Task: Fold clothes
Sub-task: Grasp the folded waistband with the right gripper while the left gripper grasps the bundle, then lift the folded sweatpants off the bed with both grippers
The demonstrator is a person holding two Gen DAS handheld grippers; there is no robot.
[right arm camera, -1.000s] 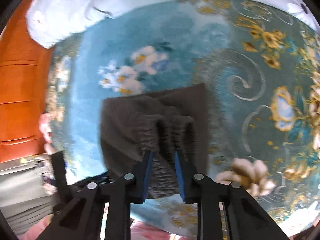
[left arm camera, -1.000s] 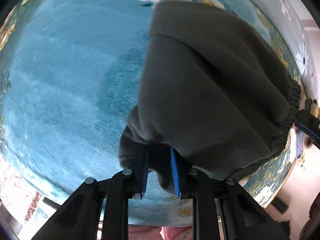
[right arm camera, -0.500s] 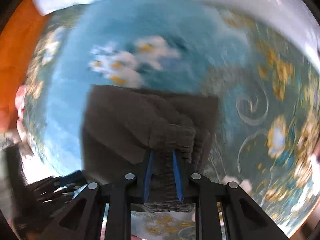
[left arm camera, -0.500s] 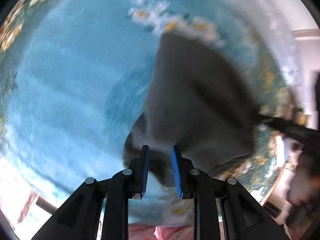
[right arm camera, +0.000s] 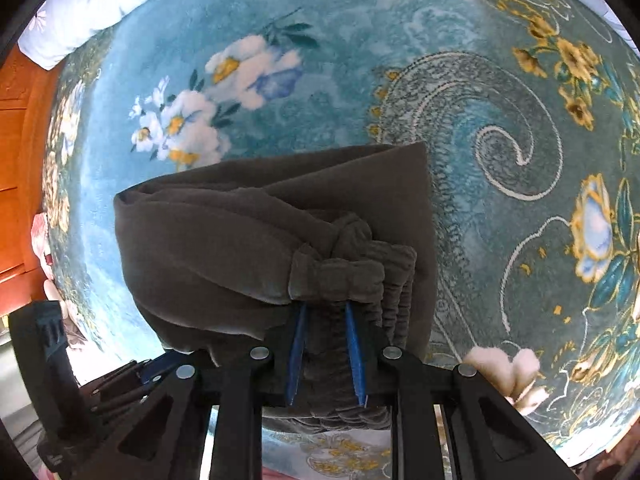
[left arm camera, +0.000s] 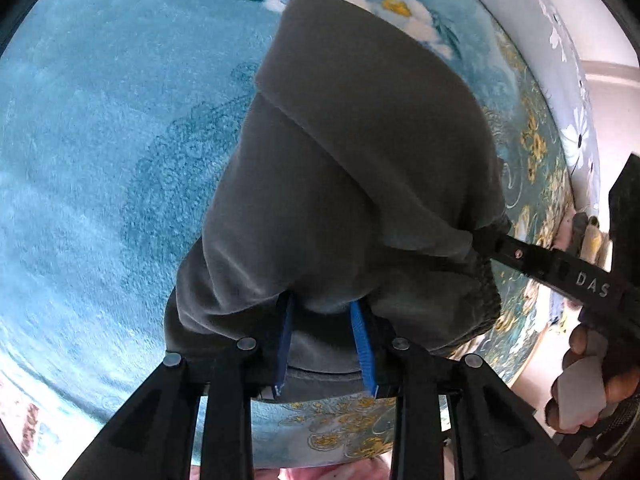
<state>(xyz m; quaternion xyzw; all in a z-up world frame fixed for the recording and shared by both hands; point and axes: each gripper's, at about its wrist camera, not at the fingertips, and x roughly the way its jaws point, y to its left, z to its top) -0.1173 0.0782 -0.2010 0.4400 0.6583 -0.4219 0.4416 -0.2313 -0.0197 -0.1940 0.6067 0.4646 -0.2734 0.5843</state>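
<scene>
A dark grey fleece garment (left arm camera: 352,168) with an elastic waistband lies folded over on a blue floral blanket (left arm camera: 100,140). My left gripper (left arm camera: 322,312) has its blue pads a little apart, with a fold of the grey cloth lying between and over them. My right gripper (right arm camera: 325,316) stands the same way on the gathered waistband (right arm camera: 352,268) of the garment (right arm camera: 224,232). The fingertips of both grippers are hidden under cloth. The right gripper's arm also shows at the right of the left wrist view (left arm camera: 560,268).
The blanket (right arm camera: 480,80) covers a bed, with its near edge just below both grippers. A white floral pillow or sheet (right arm camera: 92,4) lies at the far left, beside an orange wooden panel (right arm camera: 16,152). A hand (left arm camera: 588,384) holds the right gripper.
Both grippers carried the garment's near edge forward over the rest, then settled. The pads of both now stand wider apart than half a second ago.
</scene>
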